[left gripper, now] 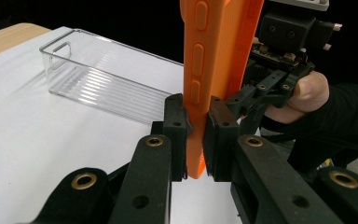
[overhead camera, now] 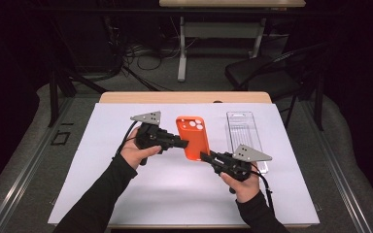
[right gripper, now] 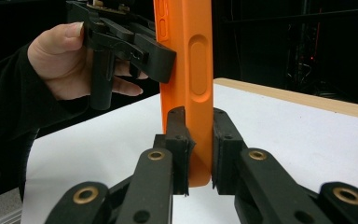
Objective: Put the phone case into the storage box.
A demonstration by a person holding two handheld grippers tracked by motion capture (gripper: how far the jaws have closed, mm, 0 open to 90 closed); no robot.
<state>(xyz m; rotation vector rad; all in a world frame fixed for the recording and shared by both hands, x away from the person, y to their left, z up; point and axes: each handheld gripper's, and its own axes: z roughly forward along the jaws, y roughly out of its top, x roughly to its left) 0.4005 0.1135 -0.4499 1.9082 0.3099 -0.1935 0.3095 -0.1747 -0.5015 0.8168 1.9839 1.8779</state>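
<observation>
The white-covered desk point(overhead camera: 126, 194) lies bare and roomy around the hands, with a clear plastic tray point(overhead camera: 245, 133) near its far right part. Above its middle hangs an orange phone case point(overhead camera: 193, 136), camera cutouts facing up, side buttons moulded in. The left claw point(overhead camera: 182, 143) is clenched on its left edge, the right claw point(overhead camera: 205, 156) on its near corner.

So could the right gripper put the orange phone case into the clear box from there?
Probably yes. The clear box lies open-topped just beside the right gripper, nothing between, though the left gripper also clamps the orange phone case.
</observation>
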